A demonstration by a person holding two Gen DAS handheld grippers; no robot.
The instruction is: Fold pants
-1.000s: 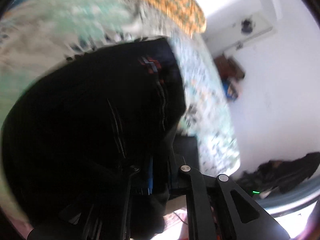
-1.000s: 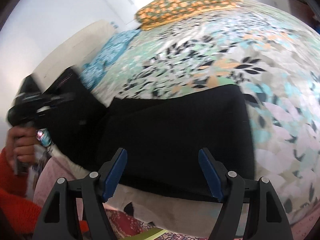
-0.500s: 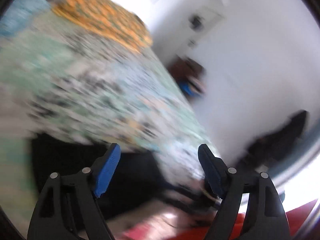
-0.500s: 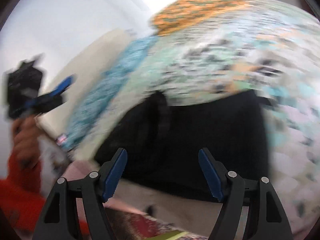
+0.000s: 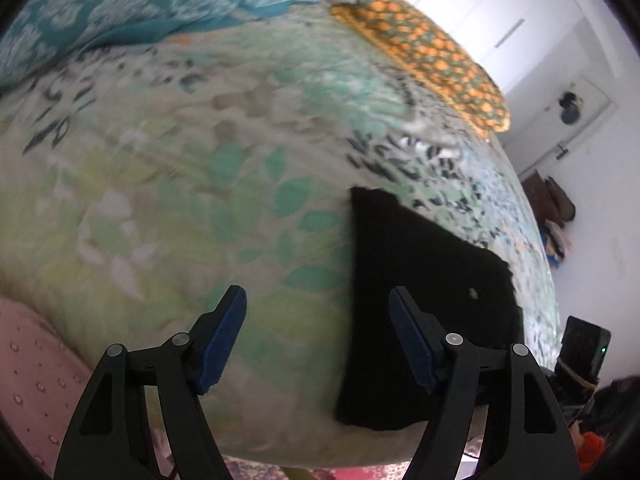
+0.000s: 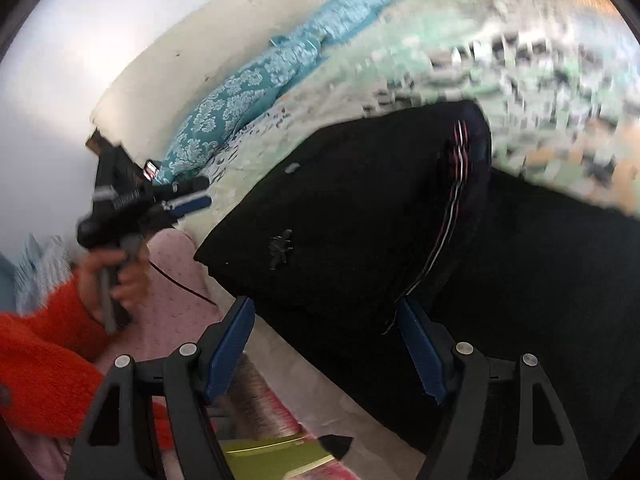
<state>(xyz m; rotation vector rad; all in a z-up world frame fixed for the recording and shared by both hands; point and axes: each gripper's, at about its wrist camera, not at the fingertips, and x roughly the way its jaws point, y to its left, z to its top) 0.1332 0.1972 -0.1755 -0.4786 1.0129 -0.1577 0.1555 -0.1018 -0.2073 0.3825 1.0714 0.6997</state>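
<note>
The black pants (image 6: 360, 216) lie folded on the floral bedspread (image 5: 180, 168), with a red and white side stripe (image 6: 452, 200) showing on the top layer. In the left wrist view the pants (image 5: 420, 300) sit right of my left gripper (image 5: 318, 336), which is open and empty above the bedspread. My right gripper (image 6: 326, 344) is open and empty, hovering over the near edge of the pants. The left gripper (image 6: 188, 200) also shows in the right wrist view, held to the left of the pants by a hand in an orange sleeve.
An orange patterned pillow (image 5: 432, 60) and a teal patterned pillow (image 5: 120, 12) lie at the head of the bed. A pink dotted sheet (image 5: 36, 380) hangs at the near bed edge. A white wall and door (image 5: 580, 120) stand right of the bed.
My left gripper let go of the pants, opened and swung away to the left over bare bedspread. The folded-over layer now rests on the pants. My right gripper stayed open and turned left.
</note>
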